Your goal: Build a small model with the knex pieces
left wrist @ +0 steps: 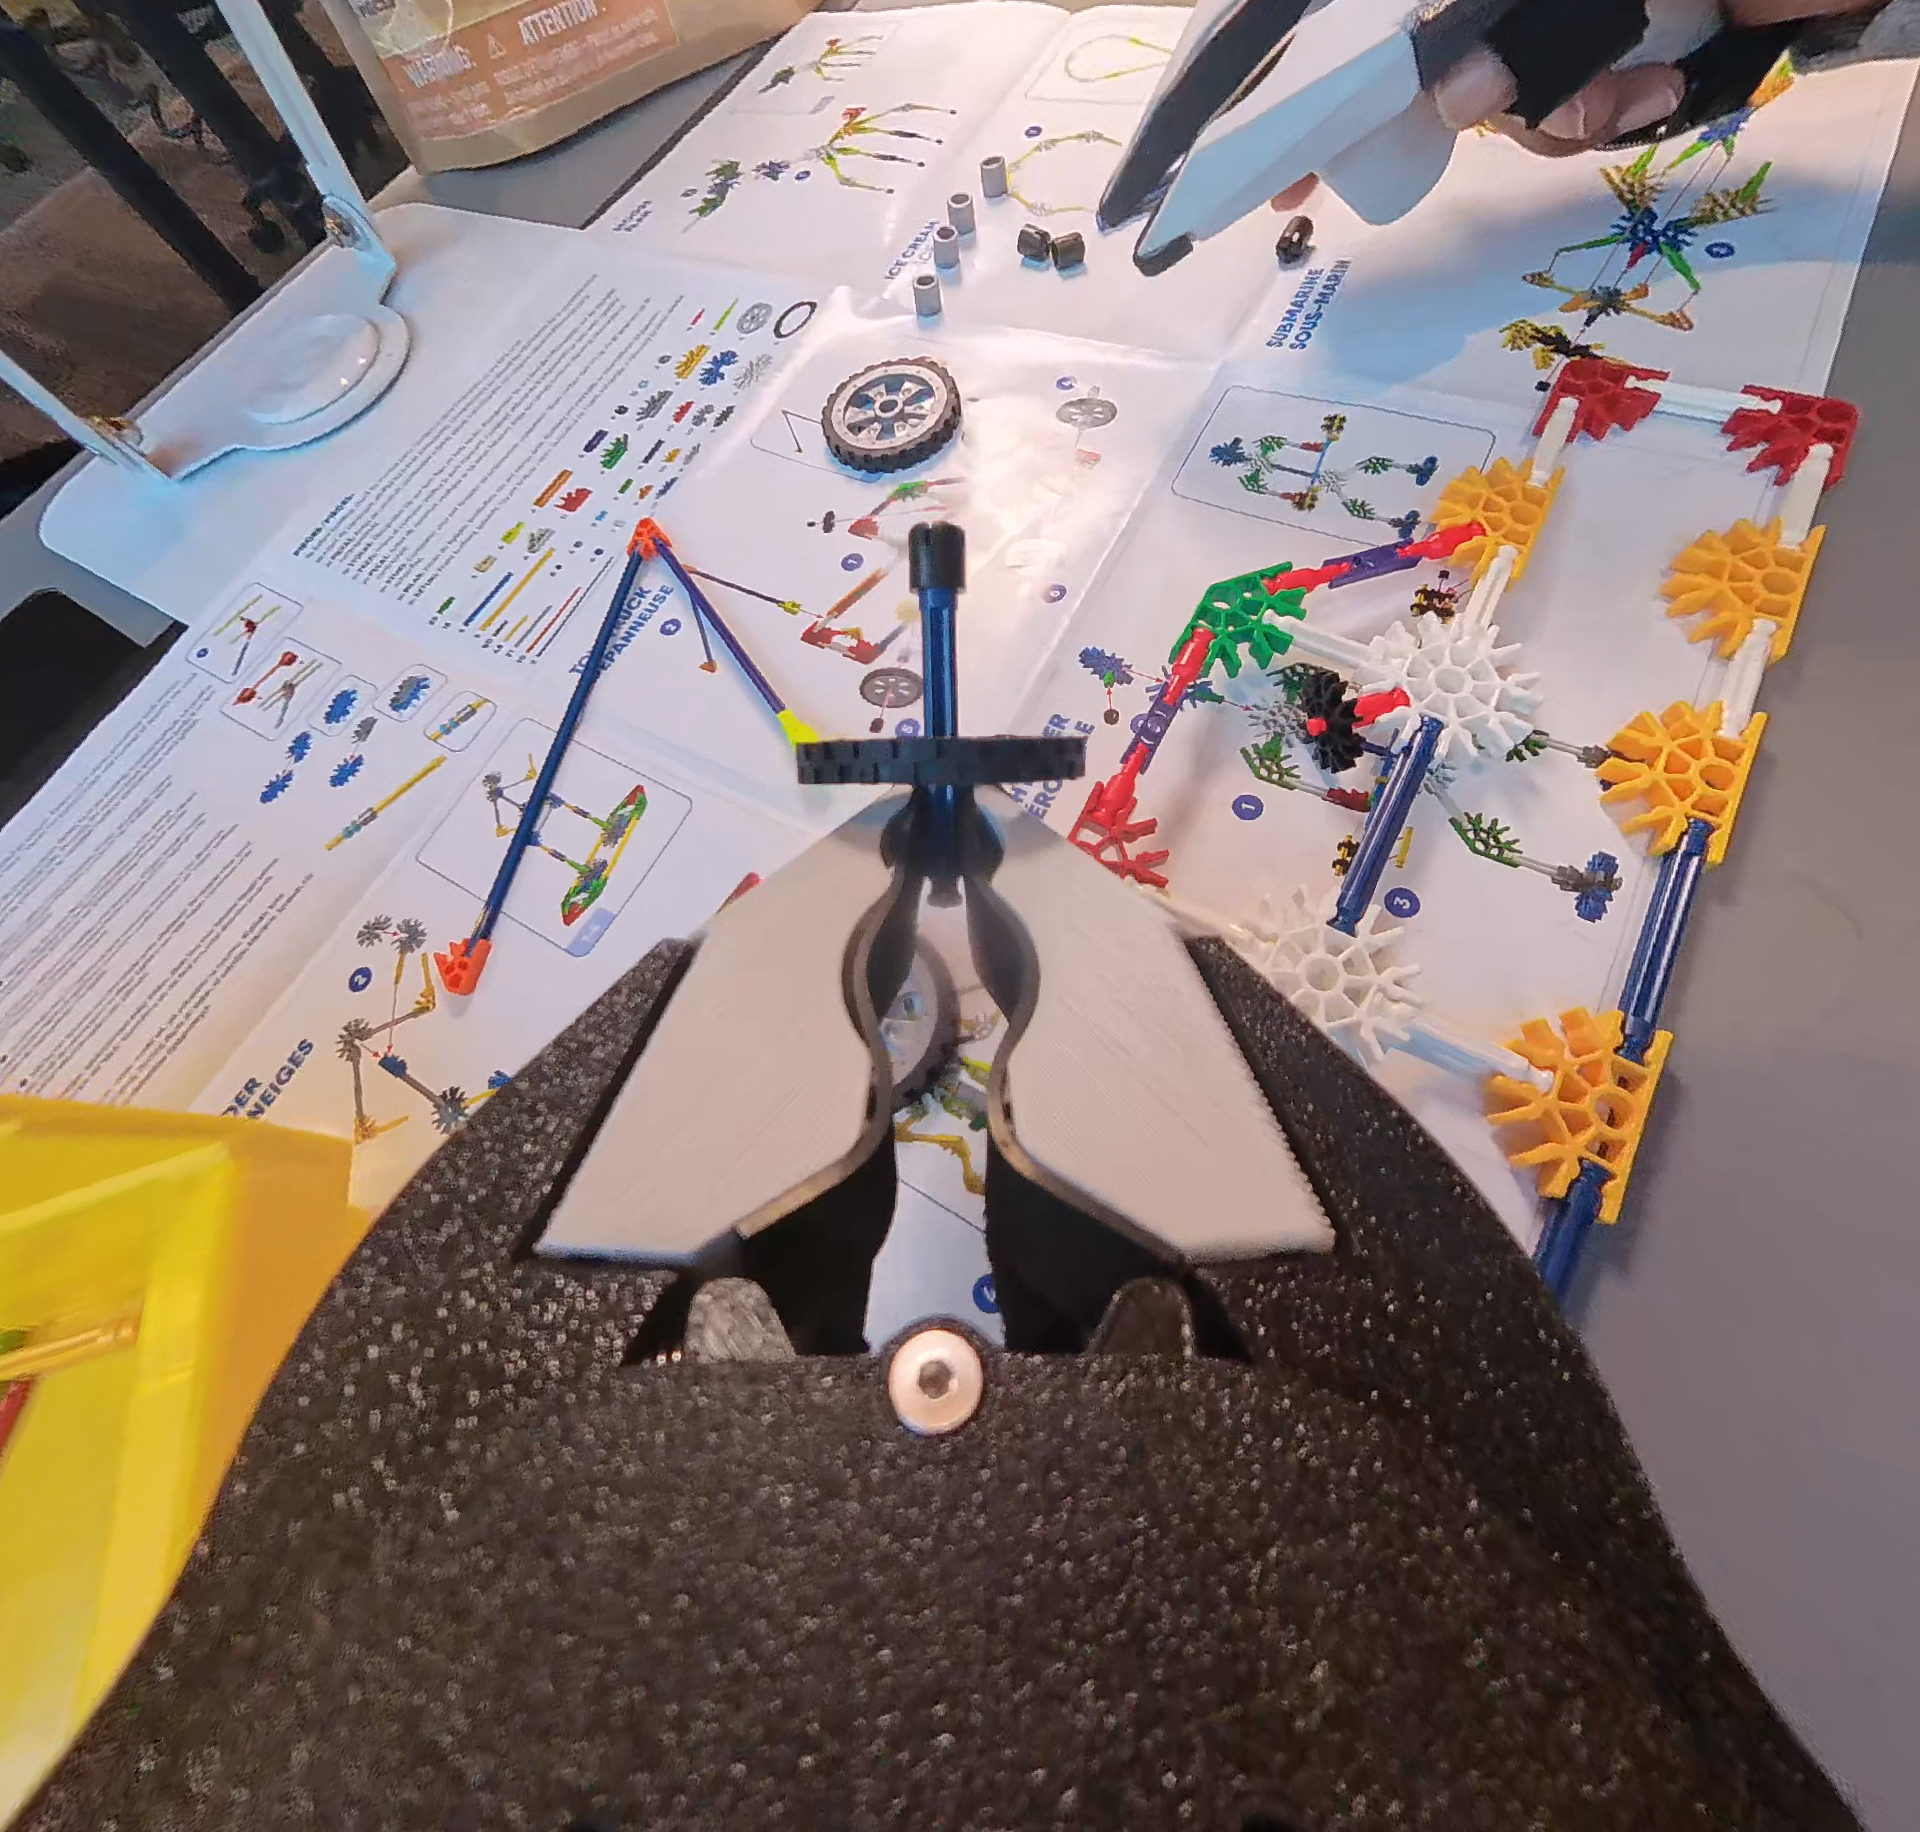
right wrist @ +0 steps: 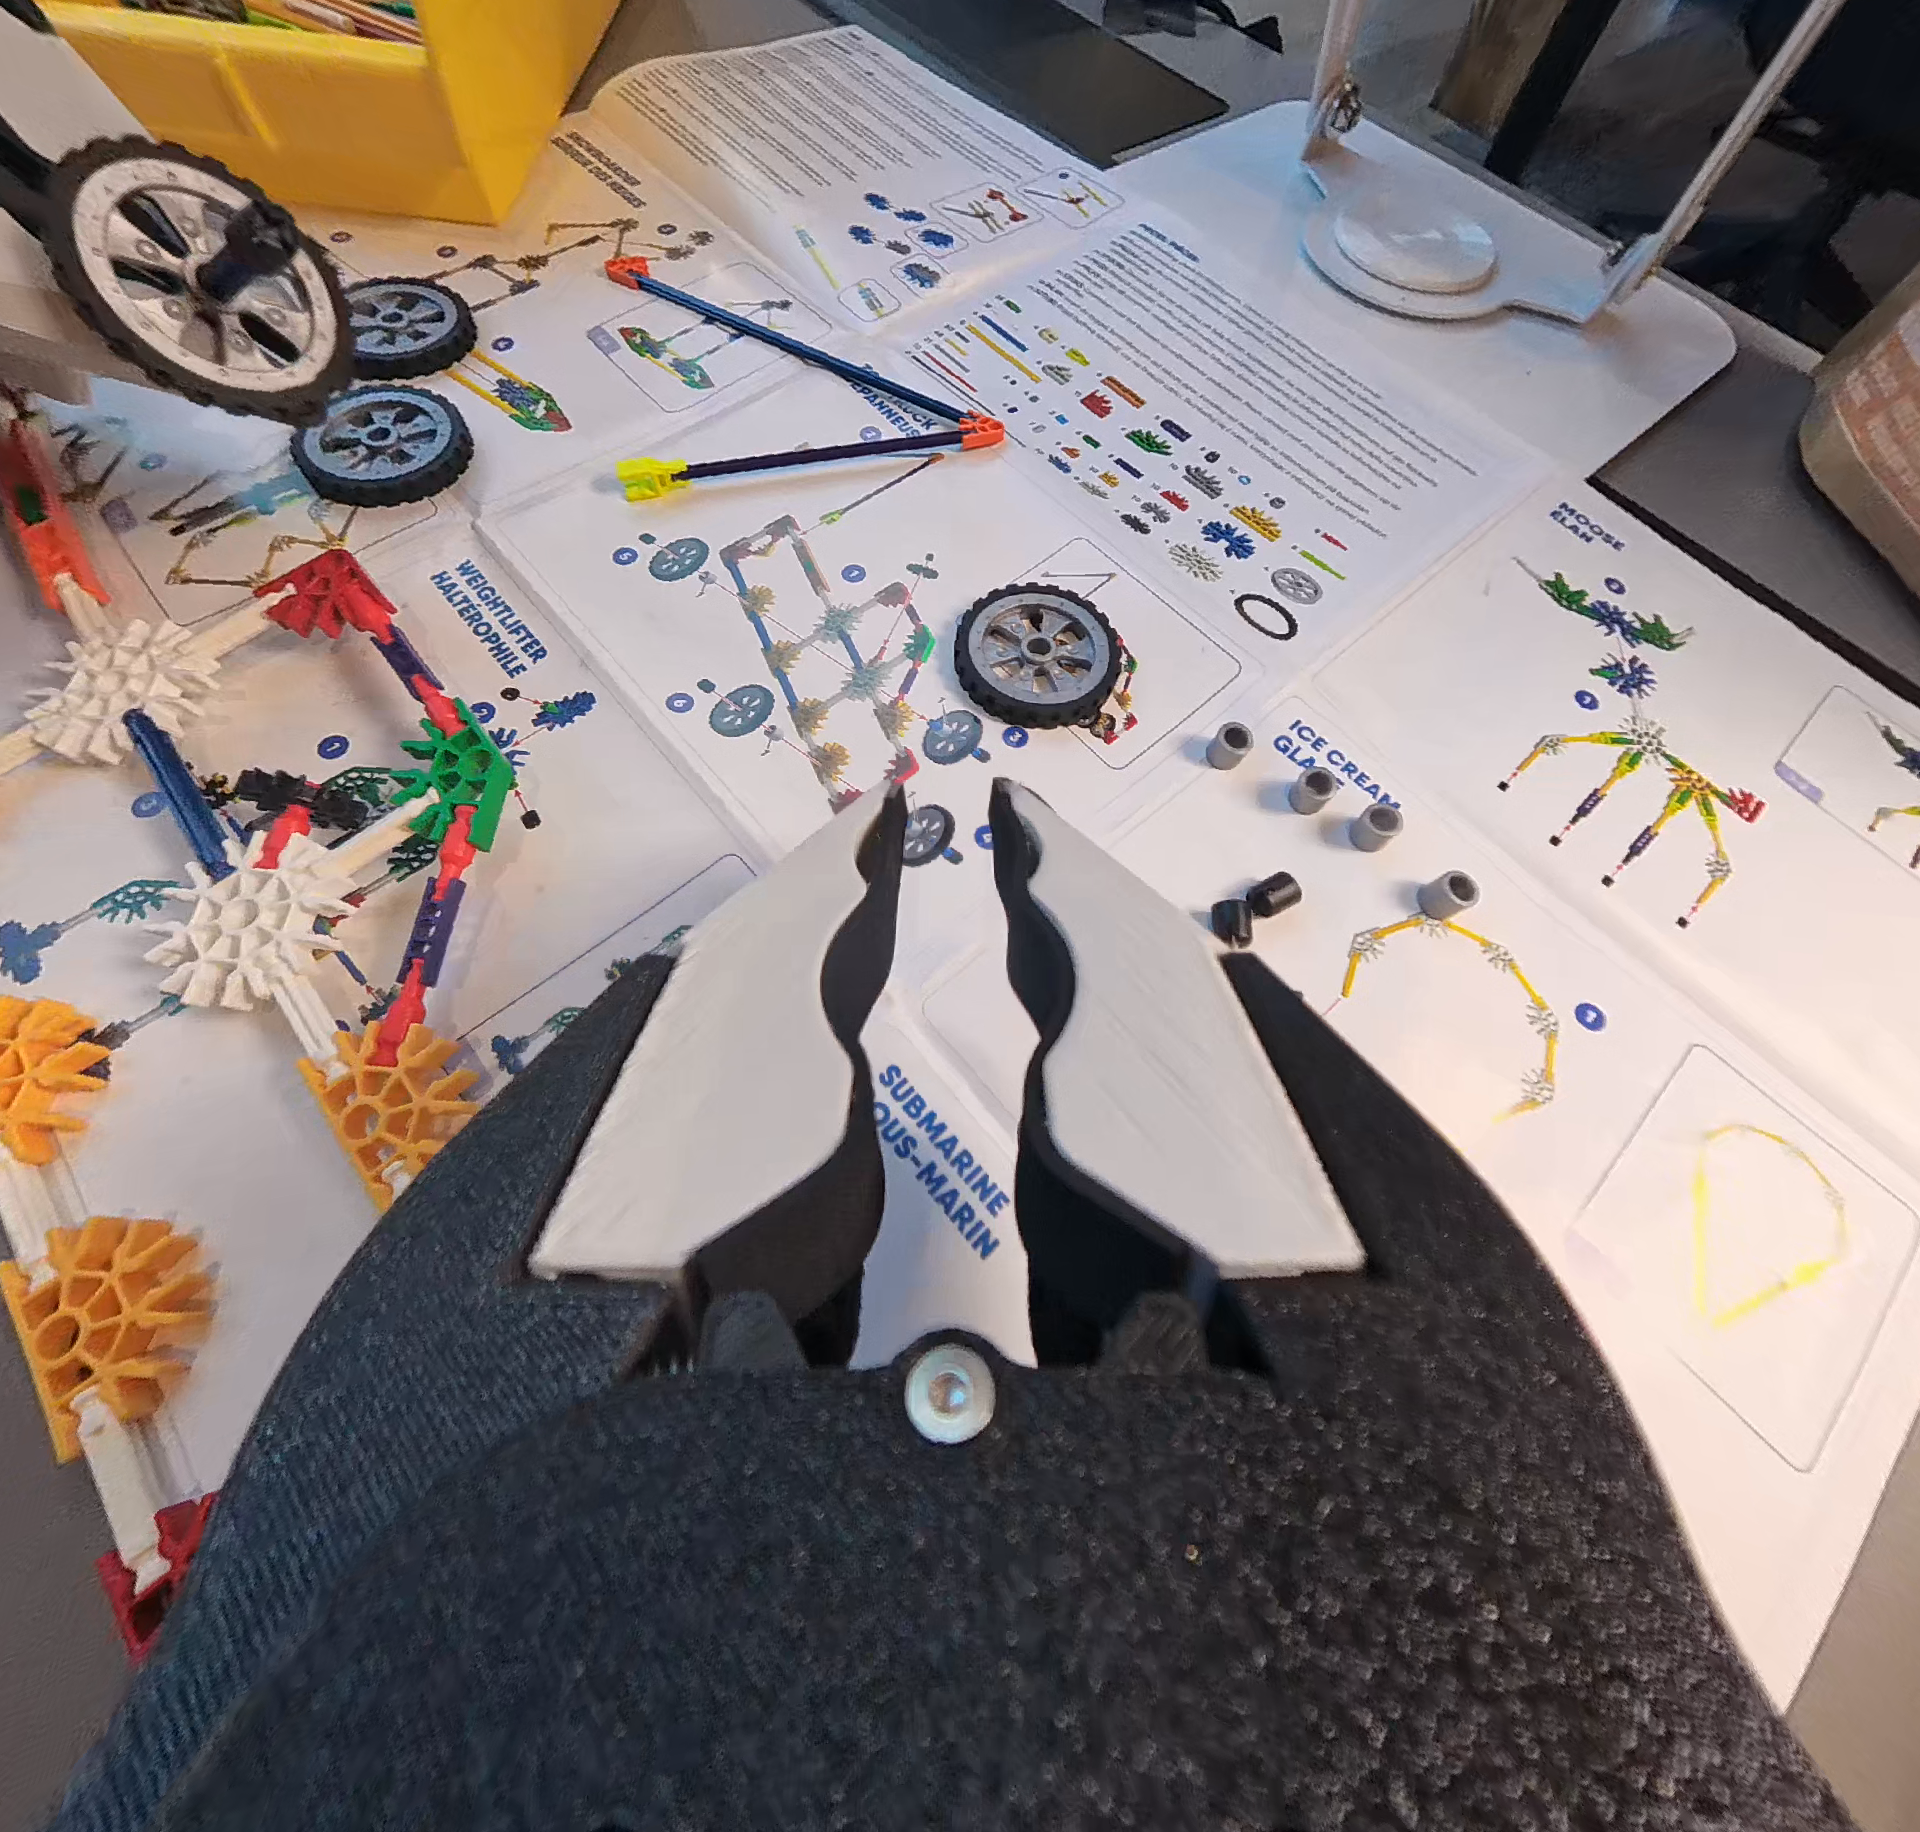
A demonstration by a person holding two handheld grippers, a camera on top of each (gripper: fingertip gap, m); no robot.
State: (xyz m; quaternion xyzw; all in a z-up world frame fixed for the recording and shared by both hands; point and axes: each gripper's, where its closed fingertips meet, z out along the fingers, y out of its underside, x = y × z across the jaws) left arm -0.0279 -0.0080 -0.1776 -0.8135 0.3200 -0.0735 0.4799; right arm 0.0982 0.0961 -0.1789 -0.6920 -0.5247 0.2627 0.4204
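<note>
L wrist view: left gripper (left wrist: pixel 940 873) pinches a blue rod (left wrist: pixel 938 681) threaded thru a black wheel (left wrist: pixel 940 759), held above the instruction sheet (left wrist: pixel 499 556).

R wrist view: right gripper (right wrist: pixel 943 795) fingers spread, empty, nearest the black spacers (right wrist: pixel 1257 907), w/ grey spacers (right wrist: pixel 1311 790) & loose wheel (right wrist: pixel 1034 655) just beyond.

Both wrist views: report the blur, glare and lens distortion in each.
Left wrist view: yellow bin at the lower left edge is smeared, glare whitens the instruction sheet beside the lone wheel, edges bow fisheye-style. Right wrist view: the wheel on the left gripper is soft, warm glare washes the sheet's lower right.
</note>
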